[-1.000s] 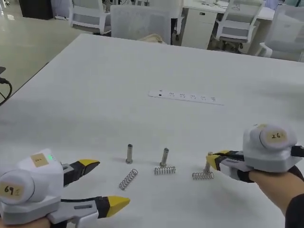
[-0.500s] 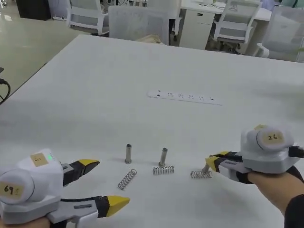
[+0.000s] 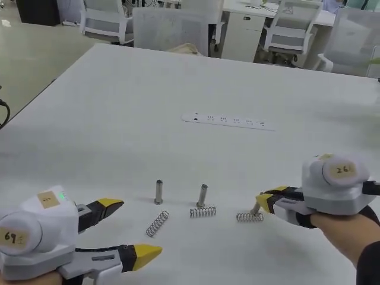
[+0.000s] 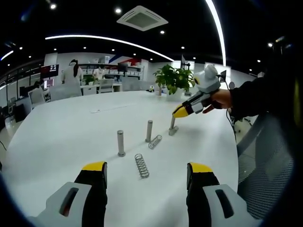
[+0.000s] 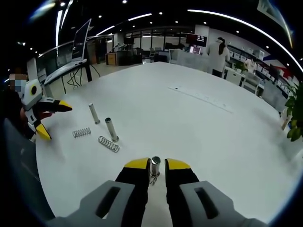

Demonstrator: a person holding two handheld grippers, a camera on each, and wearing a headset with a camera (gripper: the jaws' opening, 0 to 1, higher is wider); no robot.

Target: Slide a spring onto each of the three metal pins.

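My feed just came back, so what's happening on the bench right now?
A person works two grippers at a white table. The right gripper is shut on the right pin, with the right spring lying beside it. The left gripper hangs open short of the left spring. The left pin and middle pin stand bare; the middle spring lies flat.

Large white table (image 3: 119,95) with a matte top; a white power strip (image 3: 228,121) lies flat mid-table. Past the far edge are white mesh-back office chairs (image 3: 107,18), a white drawer cabinet (image 3: 243,32) and more desks. The floor (image 3: 35,53) is pale beige and slightly glossy. Left gripper view: dark ceiling, long curved light strips (image 4: 215,23), small spotlights, a square air vent (image 4: 142,18), a leafy potted plant (image 4: 174,78) beyond the table end, and a person standing (image 4: 73,72) by distant desks. Right gripper view: a dark tilted screen (image 5: 81,38) on a side desk.
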